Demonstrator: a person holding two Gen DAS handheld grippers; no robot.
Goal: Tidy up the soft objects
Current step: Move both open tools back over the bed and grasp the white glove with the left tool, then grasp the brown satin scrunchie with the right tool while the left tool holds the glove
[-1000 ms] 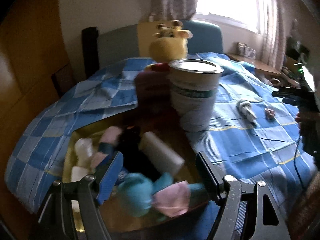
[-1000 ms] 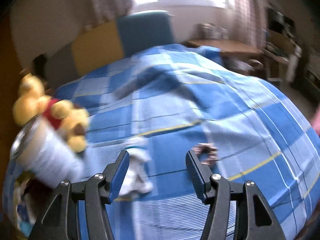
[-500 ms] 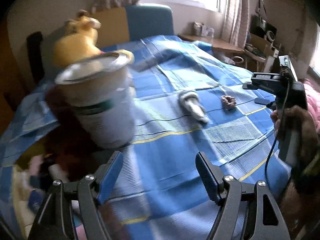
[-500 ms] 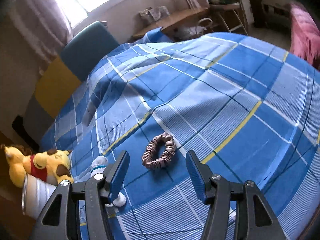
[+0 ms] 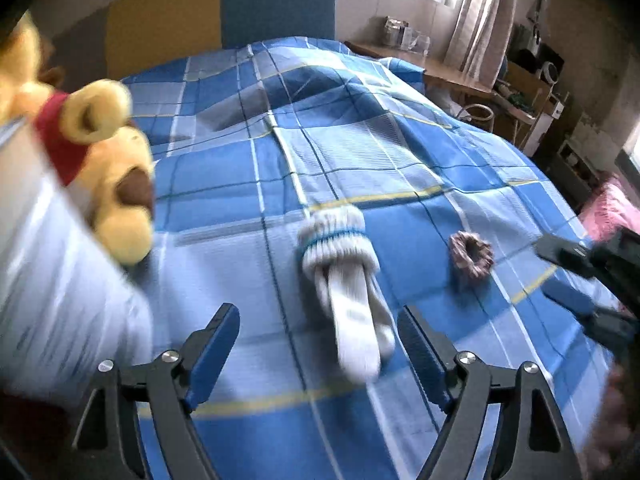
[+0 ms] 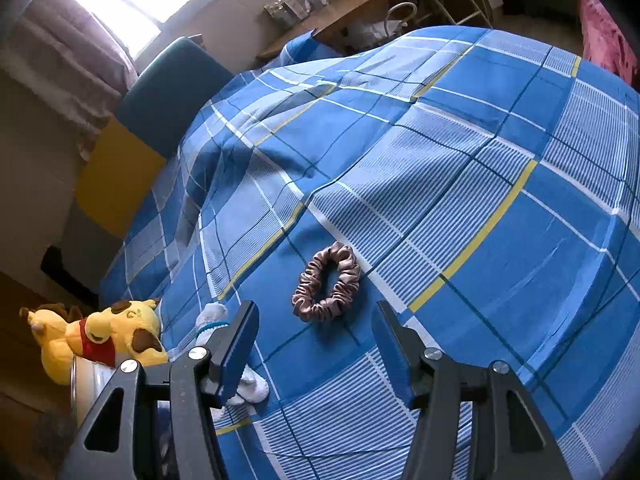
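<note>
The left gripper (image 5: 320, 350) has swung away from the shallow bin of soft toys it looked down into a second ago, where a teal and pink plush sat between its fingers; that bin is now out of its view and nothing is between the blue pads. Its jaws are opening and frame the bundled pair of white socks with a teal-striped cuff (image 5: 346, 276), which lies on the blue, white and yellow checked cloth (image 5: 224, 184) at about one o'clock from the fingertips, its toe end close to the right pad and not touching it. I judge that the plush has been dropped off and the socks are the next pick for this hand.

The right gripper (image 6: 316, 344) has settled over the brown satin scrunchie (image 6: 326, 282), which a second ago was a blur off to the side and now lies flat on the cloth at twelve o'clock, just ahead of the half-parted, empty jaws. In the left view the same scrunchie sits at two o'clock, well apart from the socks.

At nine o'clock in the left view the yellow plush bear with a red shirt (image 5: 104, 160) leans behind the pale cylindrical tin with a metal rim (image 6: 90, 384) (badly smeared there, sharper in the right view at eight o'clock).

Both loose items are lined up; each hand probably needs only to drop and close.
</note>
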